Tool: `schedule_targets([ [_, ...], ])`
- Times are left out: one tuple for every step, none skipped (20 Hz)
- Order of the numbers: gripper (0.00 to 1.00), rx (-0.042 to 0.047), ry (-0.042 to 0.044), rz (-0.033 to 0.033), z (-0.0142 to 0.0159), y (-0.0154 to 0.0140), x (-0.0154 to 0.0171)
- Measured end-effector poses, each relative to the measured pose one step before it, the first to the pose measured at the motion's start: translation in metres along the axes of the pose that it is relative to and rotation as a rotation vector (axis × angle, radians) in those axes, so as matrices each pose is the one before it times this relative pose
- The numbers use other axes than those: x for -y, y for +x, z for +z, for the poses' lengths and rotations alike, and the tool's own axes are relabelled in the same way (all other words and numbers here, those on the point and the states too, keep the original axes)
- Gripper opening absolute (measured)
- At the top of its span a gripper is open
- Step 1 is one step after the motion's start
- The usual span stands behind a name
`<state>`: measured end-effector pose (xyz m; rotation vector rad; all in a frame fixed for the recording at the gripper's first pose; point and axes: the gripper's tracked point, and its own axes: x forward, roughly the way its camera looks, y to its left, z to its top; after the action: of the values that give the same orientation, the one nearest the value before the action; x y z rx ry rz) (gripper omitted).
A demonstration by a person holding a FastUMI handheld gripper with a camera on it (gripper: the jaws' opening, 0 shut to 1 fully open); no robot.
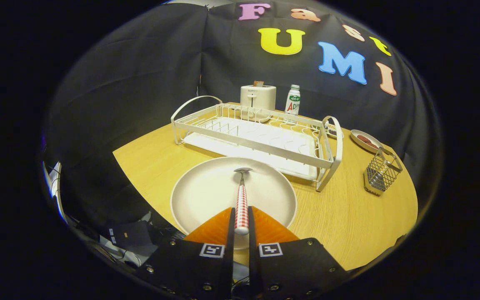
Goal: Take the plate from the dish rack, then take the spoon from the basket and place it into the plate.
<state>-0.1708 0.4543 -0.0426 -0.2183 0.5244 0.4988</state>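
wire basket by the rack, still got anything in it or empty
Empty as far as shows: the wire basket holds nothing, and the spoon sits gripped between the tongs over the plate.

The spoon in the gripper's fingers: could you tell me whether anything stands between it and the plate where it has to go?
Nothing visible does. The gripper is shut on the spoon by its checked handle, and the bowl end already hangs over the plate, whose surface is bare. The dish rack and the wire basket stand beyond the plate.
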Motion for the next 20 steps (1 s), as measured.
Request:
schedule_targets([
  [0.22, 0.00552, -0.0037, 0.00329, 0.00146, -0.00239, 0.00126],
  [0.31, 0.00515, 0.00043, 0.00257, 0.00173, -0.0005, 0.0018],
  [0.32, 0.00433, 0.00125, 0.00218, 0.00176, -0.00108, 0.00123],
  [0.31, 0.00382, -0.00024, -0.00164, 0.00286, -0.00186, 0.00284],
  [0.31, 0.00579, -0.00238, -0.00317, 0.00331, -0.00259, 0.00161],
  [0.31, 0.00945, -0.00395, -0.00513, 0.00571, -0.00256, 0.0033],
  [0.31, 0.01164, -0.00302, -0.00835, 0.00579, -0.00233, 0.00329],
  [0.32, 0.0219, -0.00095, -0.00979, 0.01122, -0.00291, 0.00508],
  [0.32, 0.02355, -0.00108, -0.01327, 0.01113, -0.00296, 0.00509],
  [0.31, 0.02753, 0.00019, -0.01473, 0.01421, -0.00291, 0.00599],
  [0.31, 0.03111, 0.00212, -0.01443, 0.01479, -0.00128, 0.00516],
  [0.31, 0.0333, -0.00159, -0.01776, 0.01688, -0.00135, 0.00597],
  [0.31, 0.03539, -0.00336, -0.02291, 0.01802, -0.00124, 0.00696],
  [0.32, 0.03485, -0.00249, -0.02394, 0.01902, -0.00052, 0.00824],
  [0.32, 0.02705, -0.0058, -0.02887, 0.01527, 0.00128, 0.00771],
  [0.31, 0.02829, -0.00365, -0.03425, 0.01689, 0.00004, 0.01026],
  [0.31, 0.02763, 0.00549, -0.02314, 0.01444, 0.00119, 0.00625],
  [0.31, 0.02444, 0.00447, -0.02074, 0.01248, 0.00258, 0.00582],
  [0.31, 0.01746, 0.00607, -0.01661, 0.00787, 0.00136, 0.00448],
  [0.31, 0.00973, 0.01192, -0.01834, 0.00512, 0.00074, 0.00564],
])
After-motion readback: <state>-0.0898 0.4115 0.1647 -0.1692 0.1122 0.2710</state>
